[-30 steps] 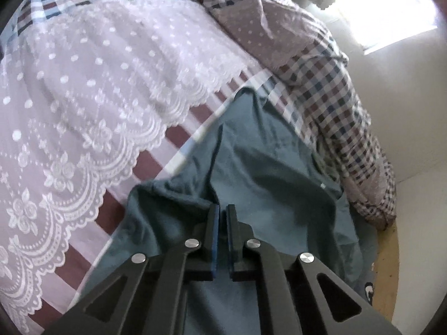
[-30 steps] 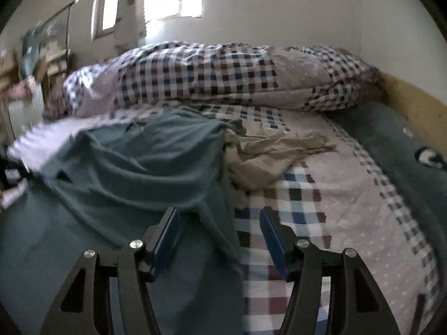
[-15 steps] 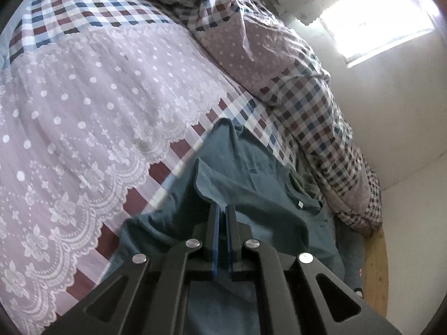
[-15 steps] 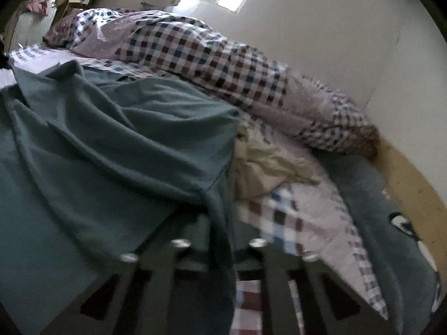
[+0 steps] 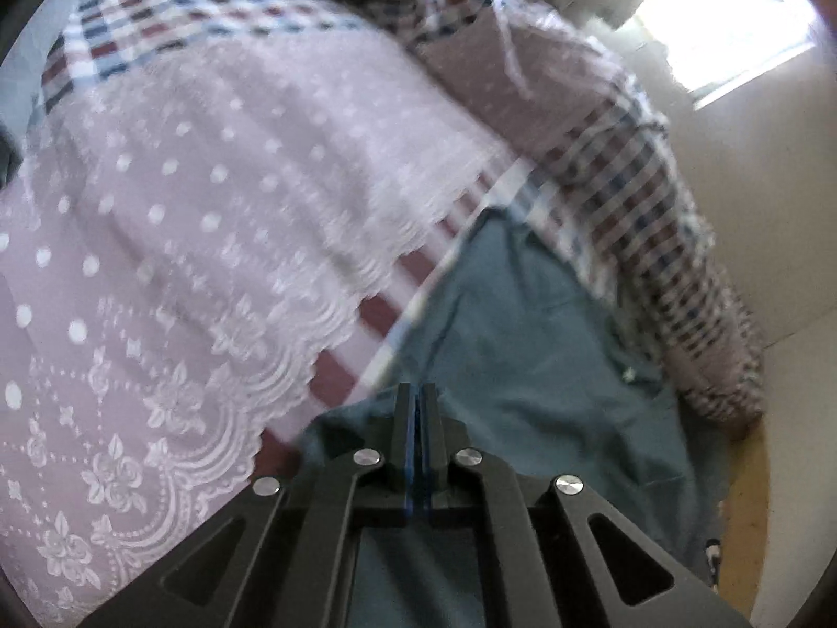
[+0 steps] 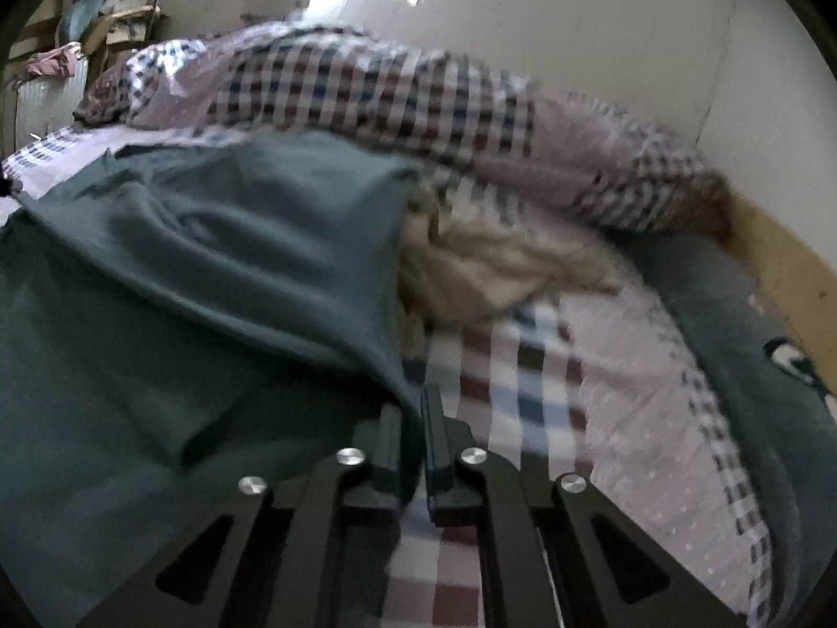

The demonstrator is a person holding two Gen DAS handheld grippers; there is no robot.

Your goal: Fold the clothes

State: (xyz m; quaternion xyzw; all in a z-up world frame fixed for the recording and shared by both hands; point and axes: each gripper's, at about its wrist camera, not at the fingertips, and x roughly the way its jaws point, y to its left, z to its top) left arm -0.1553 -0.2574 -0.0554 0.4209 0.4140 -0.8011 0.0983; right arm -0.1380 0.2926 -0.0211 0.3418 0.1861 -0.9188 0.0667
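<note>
A teal shirt [image 5: 523,356] lies spread on the bed, its creases running up to my left gripper [image 5: 416,392], which is shut on the shirt's near edge with the pads together. In the right wrist view the same teal shirt [image 6: 209,272] fills the left half in loose folds. Its right hem runs down between the fingers of my right gripper [image 6: 410,413]. Those jaws stand narrow around the hem and are opening slightly. A crumpled beige garment [image 6: 486,267] lies just beyond the shirt's far right corner.
A pink lace bedspread [image 5: 209,209] covers the bed to the left. A rolled checked duvet [image 6: 366,89] lies along the wall. A grey blanket [image 6: 732,340] and a wooden bed rail [image 6: 784,272] run down the right side. Cluttered furniture [image 6: 104,26] stands far left.
My right gripper went from wide open over the shirt's hem to closed around it, and dropped lower. The left gripper stayed shut and shifted a little, with the view now blurred.
</note>
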